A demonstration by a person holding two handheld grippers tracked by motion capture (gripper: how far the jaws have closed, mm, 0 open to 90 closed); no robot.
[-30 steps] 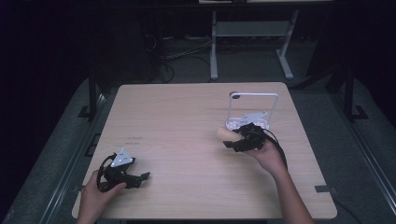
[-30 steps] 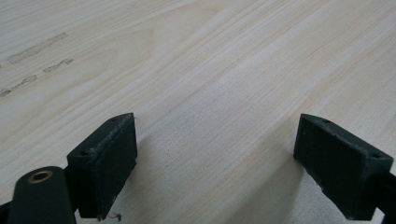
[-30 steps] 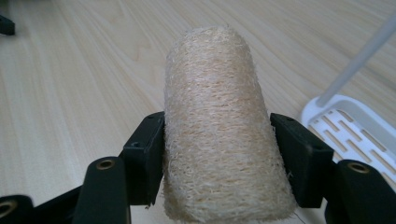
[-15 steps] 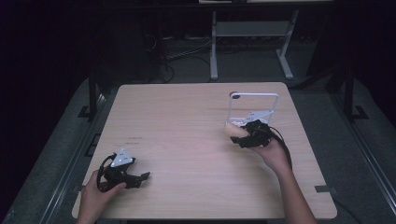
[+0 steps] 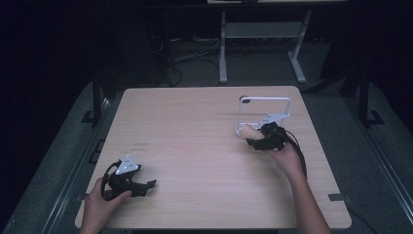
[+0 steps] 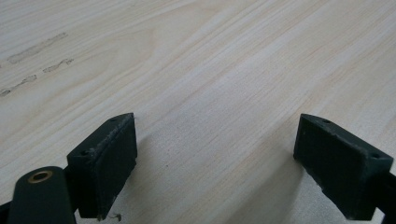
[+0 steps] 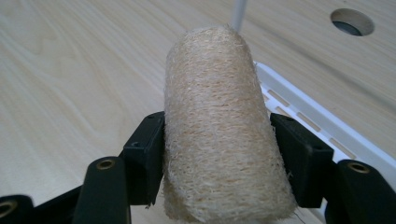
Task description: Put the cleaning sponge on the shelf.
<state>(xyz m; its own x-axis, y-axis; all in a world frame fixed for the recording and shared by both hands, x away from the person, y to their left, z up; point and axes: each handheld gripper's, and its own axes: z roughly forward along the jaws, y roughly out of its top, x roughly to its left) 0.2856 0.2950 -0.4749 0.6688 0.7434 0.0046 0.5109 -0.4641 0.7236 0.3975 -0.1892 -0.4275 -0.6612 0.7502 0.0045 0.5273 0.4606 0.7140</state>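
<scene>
Counting left to right: one left gripper (image 5: 146, 185), one loofah roll (image 5: 246, 130), one right gripper (image 5: 253, 141), one white rack (image 5: 265, 109), all on one wooden table (image 5: 195, 126).

Left gripper rests at the near left corner, in the person's left hand (image 5: 97, 207). Left gripper view: jaws spread wide, bare wood between the pads (image 6: 105, 161), nothing gripped. Faint smudge marks (image 6: 37, 46) on the wood, up and left of its jaws.

Right gripper sits far right, held by the right hand (image 5: 287, 158), jaws pointing toward the rack's base. Right gripper view: jaws partly closed, both pads (image 7: 147, 154) pressed against the sides of the loofah roll (image 7: 224, 130), which stands out past the jaw tips. Rack's slotted white base (image 7: 317, 126) lies just beyond and right of the roll; one round hole (image 7: 352, 21) in the table farther off.

Hard to make out: roll's near end is cut off by the bottom of the right gripper view. In the high view the gripper body hides most of the roll. Can't tell whether the roll touches the rack base or the tabletop. Rack's thin post (image 7: 239, 14) runs out of view at the top.

Room: wide bare wood between the two grippers. Left gripper is close to the near and left table edges. Right gripper has the rack just ahead of it, table's right edge near.
</scene>
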